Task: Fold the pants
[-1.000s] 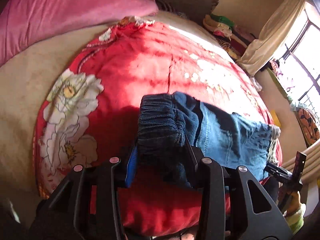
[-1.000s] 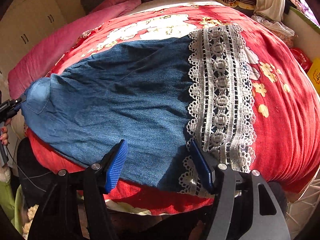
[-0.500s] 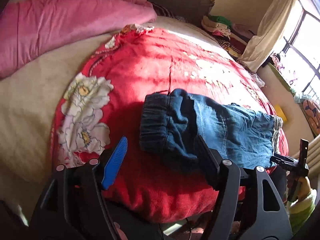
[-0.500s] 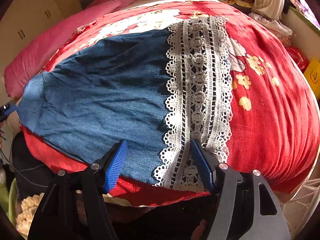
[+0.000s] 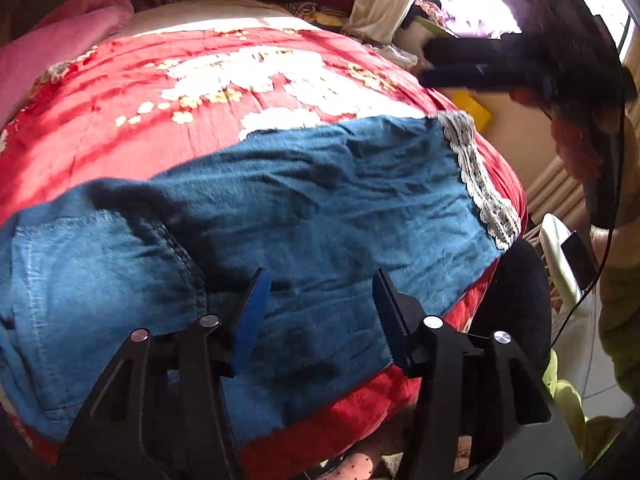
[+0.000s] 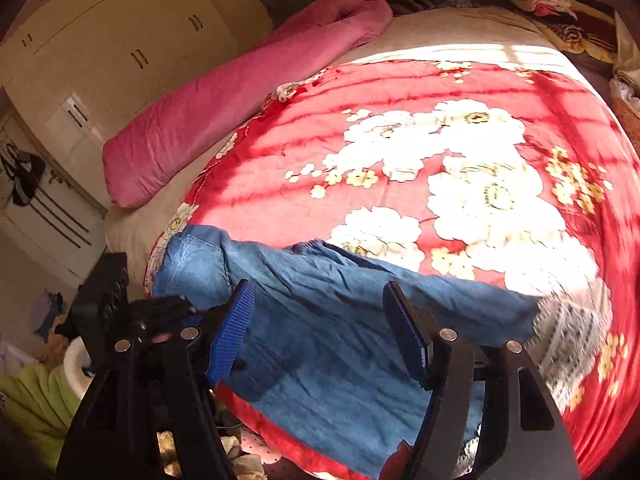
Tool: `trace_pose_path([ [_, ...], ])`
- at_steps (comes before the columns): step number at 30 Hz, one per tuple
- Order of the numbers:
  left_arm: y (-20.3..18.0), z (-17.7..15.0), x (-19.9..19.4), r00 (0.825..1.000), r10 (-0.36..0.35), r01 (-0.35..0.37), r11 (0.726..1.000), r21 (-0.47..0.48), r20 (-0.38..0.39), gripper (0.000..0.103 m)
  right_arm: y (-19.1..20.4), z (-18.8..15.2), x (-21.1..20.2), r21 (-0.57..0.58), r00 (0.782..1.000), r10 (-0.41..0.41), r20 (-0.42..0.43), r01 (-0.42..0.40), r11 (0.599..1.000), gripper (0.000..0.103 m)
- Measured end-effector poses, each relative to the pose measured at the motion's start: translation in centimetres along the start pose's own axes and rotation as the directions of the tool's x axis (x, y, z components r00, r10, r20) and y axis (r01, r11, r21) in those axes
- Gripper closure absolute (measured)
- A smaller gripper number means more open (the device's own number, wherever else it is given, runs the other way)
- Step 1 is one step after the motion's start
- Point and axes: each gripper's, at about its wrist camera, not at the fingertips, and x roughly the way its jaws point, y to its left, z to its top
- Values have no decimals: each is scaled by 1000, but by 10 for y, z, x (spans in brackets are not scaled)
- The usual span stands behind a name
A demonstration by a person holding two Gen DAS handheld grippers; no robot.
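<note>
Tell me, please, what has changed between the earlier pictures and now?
The left gripper let go of the waistband and moved along the pants; its jaws are now closing, gripping nothing. The right gripper lifted away from the lace hem, open. The pants stay flat on the red blanket.

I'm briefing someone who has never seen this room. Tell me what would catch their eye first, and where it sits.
The red floral quilt dominates, covering most of the bed and lit by sun. Blue denim pants lie spread along its near edge, with a white lace cuff at their right end in the left wrist view. A pink rolled blanket lies along the far left of the bed, by the cream wardrobe.
</note>
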Motion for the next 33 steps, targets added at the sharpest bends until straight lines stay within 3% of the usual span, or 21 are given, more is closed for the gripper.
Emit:
trace_pose_path([
  [1, 0, -6, 9, 999, -6, 5, 1000, -13, -36, 89, 3, 10, 15, -11, 999, 15, -49, -15, 1000, 37],
  [2, 0, -13, 16, 998, -12, 11, 1000, -21, -67, 94, 4, 19, 29, -20, 996, 11, -84, -13, 1000, 37],
  [7, 0, -27, 22, 997, -31, 29, 999, -20, -66, 96, 5, 37, 93, -13, 967, -24, -253, 22, 1000, 37],
  [11, 6, -28, 21, 997, -59, 56, 998, -38, -59, 96, -4, 42, 124, 8, 942, -32, -333, 36, 999, 39],
  [13, 8, -28, 21, 996, -69, 66, 997, -46, -54, 96, -5, 41, 136, -1, 931, -26, -365, 28, 1000, 52],
  [14, 9, -28, 20, 996, -74, 71, 996, -51, -52, 96, -4, 39, 140, -2, 924, -4, -381, 3, 1000, 76],
  [15, 10, -28, 20, 996, -79, 77, 996, -55, -50, 96, 1, 37, 142, -20, 925, -8, -380, 0, 1000, 90],
  [17, 12, -29, 19, 995, -89, 86, 994, -64, -47, 96, 8, 38, 136, -56, 947, -36, -320, 19, 998, 96],
  [19, 13, -30, 19, 995, -94, 91, 994, -68, -44, 96, 0, 50, 127, -6, 972, -41, -233, 41, 999, 97],
  [23, 18, -31, 16, 994, -96, 93, 993, -75, -42, 96, -21, 60, 144, 52, 977, -49, -206, 61, 997, 100],
  [26, 21, -32, 15, 994, -101, 98, 992, -85, -39, 95, -32, 58, 158, 115, 980, -15, -200, 39, 993, 100],
  [29, 23, -32, 13, 994, -106, 102, 990, -96, -39, 95, -44, 57, 125, 182, 992, 57, -108, -36, 983, 92],
  [32, 23, -30, 9, 993, -109, 105, 990, -91, -38, 93, -58, 47, 62, 222, 996, 86, 31, -90, 971, 49],
  [33, 22, -28, 6, 992, -121, 117, 989, -96, -37, 85, -62, 40, 38, 216, 994, 79, 74, -93, 972, 47],
])
